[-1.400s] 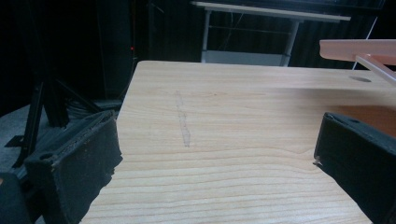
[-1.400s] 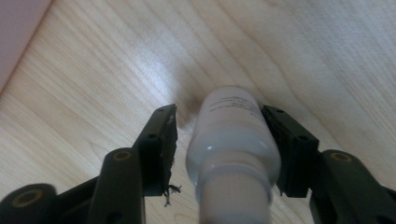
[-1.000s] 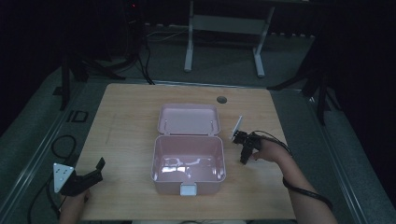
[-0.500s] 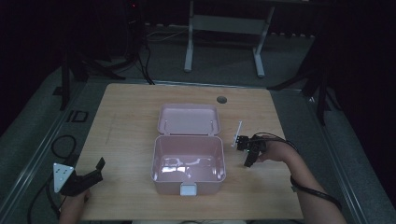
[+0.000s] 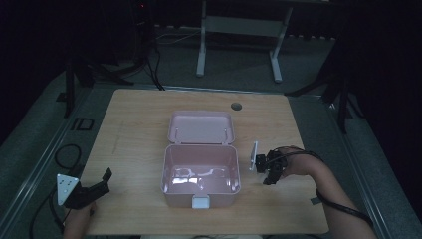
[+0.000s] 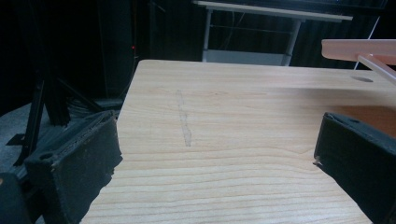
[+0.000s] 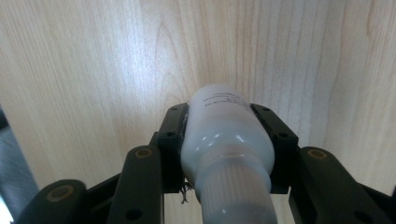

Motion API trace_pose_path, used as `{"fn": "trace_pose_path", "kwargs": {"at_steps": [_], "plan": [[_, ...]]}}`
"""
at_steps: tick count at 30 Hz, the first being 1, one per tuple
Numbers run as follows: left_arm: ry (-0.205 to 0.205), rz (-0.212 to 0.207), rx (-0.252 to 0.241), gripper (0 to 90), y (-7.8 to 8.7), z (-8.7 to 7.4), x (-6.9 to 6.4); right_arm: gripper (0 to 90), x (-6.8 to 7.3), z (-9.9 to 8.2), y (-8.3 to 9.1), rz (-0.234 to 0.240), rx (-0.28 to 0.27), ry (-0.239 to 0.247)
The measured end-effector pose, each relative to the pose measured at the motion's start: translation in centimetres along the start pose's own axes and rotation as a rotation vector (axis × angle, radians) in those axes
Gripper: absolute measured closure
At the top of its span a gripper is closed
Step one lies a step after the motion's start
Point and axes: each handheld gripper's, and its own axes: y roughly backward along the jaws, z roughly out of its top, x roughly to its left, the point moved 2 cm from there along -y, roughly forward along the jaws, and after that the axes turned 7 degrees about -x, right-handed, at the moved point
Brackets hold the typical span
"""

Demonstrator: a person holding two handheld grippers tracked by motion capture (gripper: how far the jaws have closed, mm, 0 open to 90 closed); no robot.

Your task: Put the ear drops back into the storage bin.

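Observation:
An open pink box stands mid-table with its lid folded back flat behind it. To the right of the box, my right gripper points down at the table, held by a hand. In the right gripper view this gripper is shut on a white bottle, whose ribbed cap faces the camera, with bare wood beyond it. My left gripper rests at the table's front left corner, away from the box. Its jaws stand wide open with nothing between them.
The wooden table has a round cable hole near its far edge. The pink lid's edge juts in at the top right of the left gripper view. Cables lie on the floor at left, and a white frame stands beyond the table.
My right gripper has shifted a little toward the table's front edge and to the right, still beside the box. The left gripper has stayed put.

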Motion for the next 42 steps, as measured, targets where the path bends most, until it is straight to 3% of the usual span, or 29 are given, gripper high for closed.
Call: {"fn": "trace_pose_path", "kwargs": {"at_steps": [8,14,26,35,42], "plan": [[0.001,0.002,0.001,0.5,0.0,0.0,0.0,59.4,1.3,0.6,0.2,0.012,0.022,0.067],[0.001,0.001,0.0,0.5,0.0,0.0,0.0,59.3,1.8,1.0,0.8,0.039,0.019,0.064],[0.002,0.001,-0.001,0.4,0.0,0.0,0.0,59.4,2.6,2.4,3.3,0.029,0.03,0.069],[0.003,0.002,-0.001,0.5,0.0,0.0,0.0,59.4,2.9,3.4,5.6,0.016,0.033,0.034],[0.003,0.002,0.0,0.5,0.0,0.0,0.0,59.3,3.1,4.3,7.8,0.001,0.033,0.035]]}}
